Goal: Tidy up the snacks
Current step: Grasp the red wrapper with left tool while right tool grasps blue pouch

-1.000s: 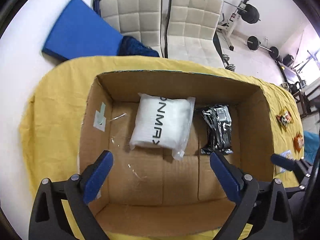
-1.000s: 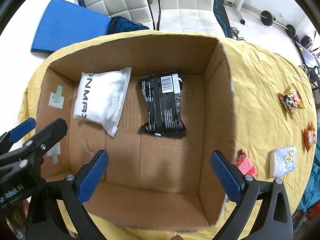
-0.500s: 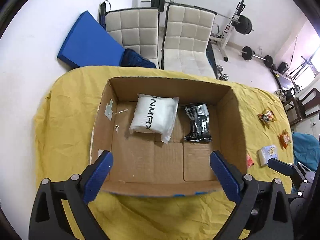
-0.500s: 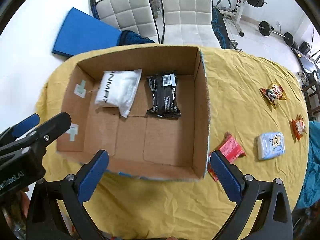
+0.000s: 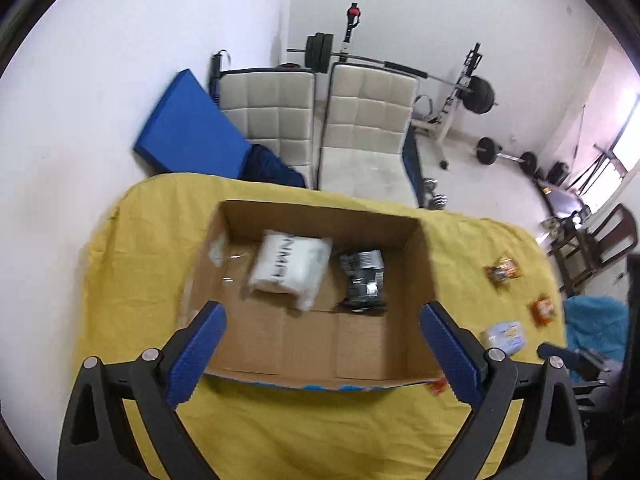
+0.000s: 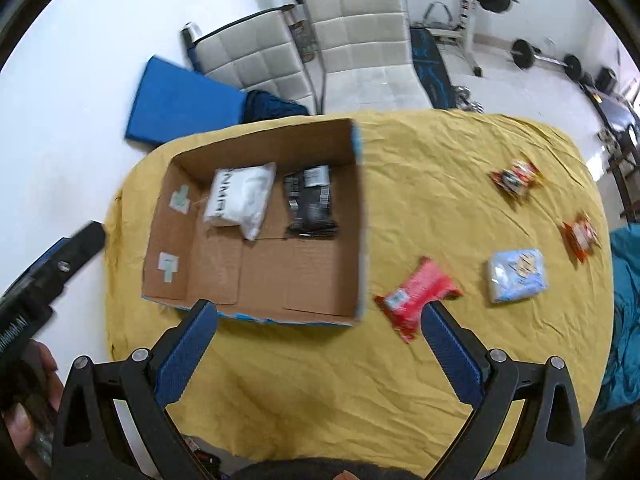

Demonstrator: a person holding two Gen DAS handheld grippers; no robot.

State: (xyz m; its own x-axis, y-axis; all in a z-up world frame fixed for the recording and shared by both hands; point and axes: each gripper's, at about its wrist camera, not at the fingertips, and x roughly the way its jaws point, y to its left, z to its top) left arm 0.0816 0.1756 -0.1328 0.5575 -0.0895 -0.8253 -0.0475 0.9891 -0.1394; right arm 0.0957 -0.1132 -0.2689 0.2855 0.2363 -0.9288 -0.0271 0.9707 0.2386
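An open cardboard box (image 6: 360,216) (image 5: 420,276) sits on the yellow tablecloth (image 6: 440,184). Inside lie a white packet (image 6: 240,200) (image 5: 290,270) and a black packet (image 6: 310,202) (image 5: 364,280), side by side at the far end. To the right of the box, loose on the cloth, lie a red packet (image 6: 416,296), a pale blue packet (image 6: 516,274) (image 5: 504,334) and two small orange-red snack bags (image 6: 516,178) (image 6: 580,236). My left gripper (image 5: 320,344) hangs open above the box's near end. My right gripper (image 6: 318,344) is open and empty, above the cloth near the box's near right corner.
Two white padded chairs (image 6: 320,48) stand behind the table, with a blue mat (image 6: 180,100) leaning at the wall. Weight bars and plates (image 5: 480,94) fill the back right. A teal cloth (image 6: 624,300) lies off the table's right edge. A hand (image 6: 24,412) holds the left gripper's handle.
Both grippers have pulled up and back from inside the box, so the whole box and the loose snacks on the cloth now show. The right gripper also shifted toward the red packet.
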